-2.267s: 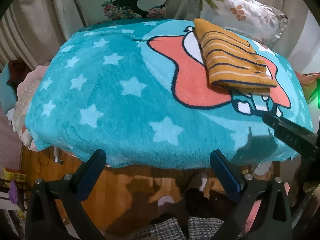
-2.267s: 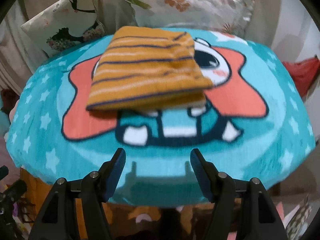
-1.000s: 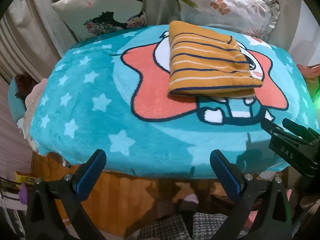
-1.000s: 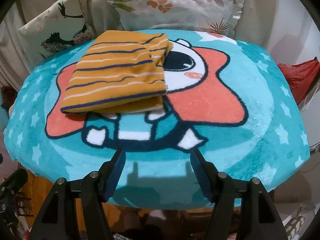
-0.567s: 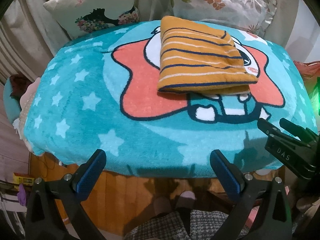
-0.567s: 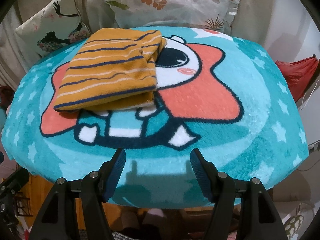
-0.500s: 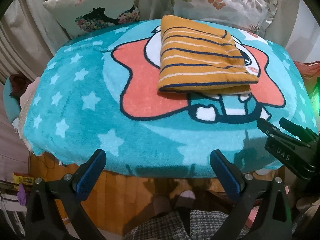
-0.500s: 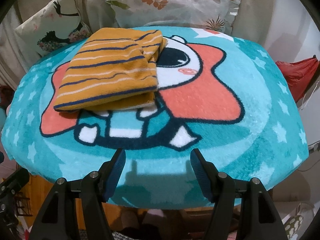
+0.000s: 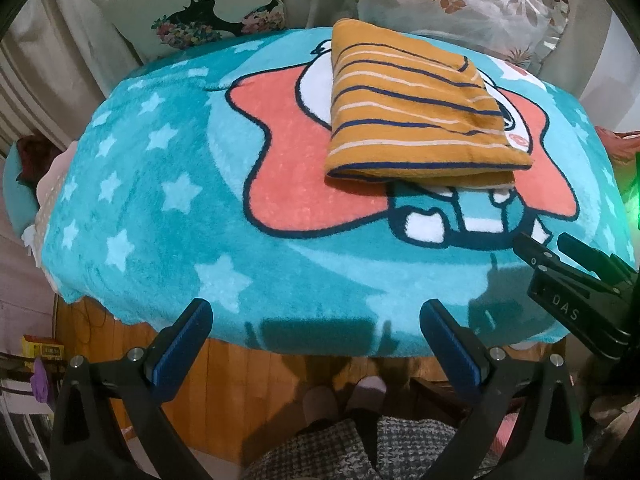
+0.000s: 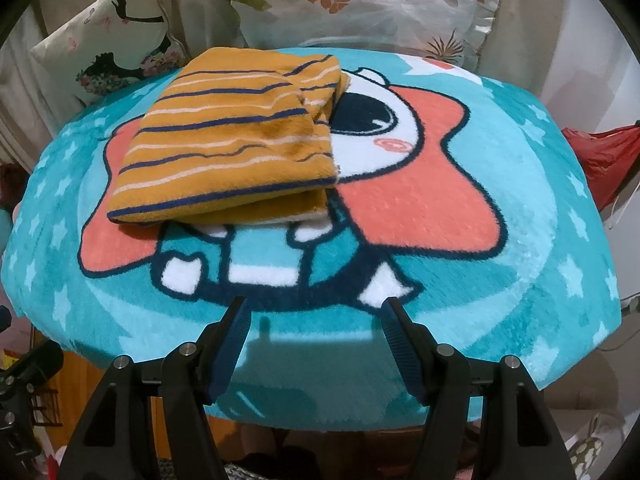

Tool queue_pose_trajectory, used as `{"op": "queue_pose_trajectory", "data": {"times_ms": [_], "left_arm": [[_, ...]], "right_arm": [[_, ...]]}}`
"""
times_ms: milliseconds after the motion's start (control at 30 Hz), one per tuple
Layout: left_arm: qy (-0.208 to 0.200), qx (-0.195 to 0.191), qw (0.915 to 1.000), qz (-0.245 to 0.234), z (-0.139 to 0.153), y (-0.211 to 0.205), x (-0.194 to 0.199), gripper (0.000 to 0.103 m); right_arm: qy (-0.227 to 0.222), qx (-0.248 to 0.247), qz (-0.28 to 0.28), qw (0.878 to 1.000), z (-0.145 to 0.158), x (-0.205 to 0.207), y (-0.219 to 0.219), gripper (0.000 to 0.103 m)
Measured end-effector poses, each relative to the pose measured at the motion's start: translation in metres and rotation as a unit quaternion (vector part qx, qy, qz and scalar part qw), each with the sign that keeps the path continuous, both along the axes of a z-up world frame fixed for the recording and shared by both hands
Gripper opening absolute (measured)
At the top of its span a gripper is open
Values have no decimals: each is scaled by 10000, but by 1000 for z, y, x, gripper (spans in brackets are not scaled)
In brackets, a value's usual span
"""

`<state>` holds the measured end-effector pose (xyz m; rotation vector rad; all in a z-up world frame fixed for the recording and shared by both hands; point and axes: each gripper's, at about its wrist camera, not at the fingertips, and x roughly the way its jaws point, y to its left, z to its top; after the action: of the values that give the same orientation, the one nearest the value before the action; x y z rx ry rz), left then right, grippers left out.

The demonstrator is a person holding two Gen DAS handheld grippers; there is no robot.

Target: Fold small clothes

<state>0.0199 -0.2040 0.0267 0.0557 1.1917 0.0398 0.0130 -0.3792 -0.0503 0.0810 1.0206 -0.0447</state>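
A mustard garment with navy and white stripes (image 9: 416, 112) (image 10: 240, 144) lies folded into a rectangle on a teal cartoon blanket (image 9: 168, 216) (image 10: 500, 272), toward its far side. My left gripper (image 9: 316, 312) hangs open over the blanket's near edge, well short of the garment, with nothing between its blue pads. My right gripper (image 10: 316, 312) is open too, empty, over the near part of the blanket. The right gripper's black body (image 9: 576, 296) also shows at the right edge of the left wrist view.
Two patterned pillows (image 10: 360, 4) (image 9: 192, 4) lean behind the blanket. A red cloth (image 10: 600, 152) lies at the right. Wooden floor (image 9: 240, 368) and a person's feet (image 9: 344, 396) show below the blanket's front edge. Clutter sits at the far left (image 9: 40, 176).
Both grippers have moved slightly closer to the blanket, so the garment looks larger. The folded garment has not moved, and both stay open and empty.
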Motion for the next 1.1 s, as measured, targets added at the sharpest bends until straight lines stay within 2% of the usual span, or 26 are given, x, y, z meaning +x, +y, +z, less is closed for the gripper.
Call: {"op": "queue_pose_trajectory", "data": {"times_ms": [300,700,967,1100], "left_arm": [[80,-58,9999,40,-6,0,5,103],[201,-179,9996,92,-13,-10,13,103],[75,-212,9997,80,-9,-26,16,103],[-167,-184,9997,56,3,-33,15,103]], "right_arm": [[-5,-56,39,10000,-1,4,1,72],[-222,-131,49,9997,6,5,-10,72],[-392,-230,83,9989,15,2,-21,72],[-479,-219,48,9986,19,-2,-28,72]]}}
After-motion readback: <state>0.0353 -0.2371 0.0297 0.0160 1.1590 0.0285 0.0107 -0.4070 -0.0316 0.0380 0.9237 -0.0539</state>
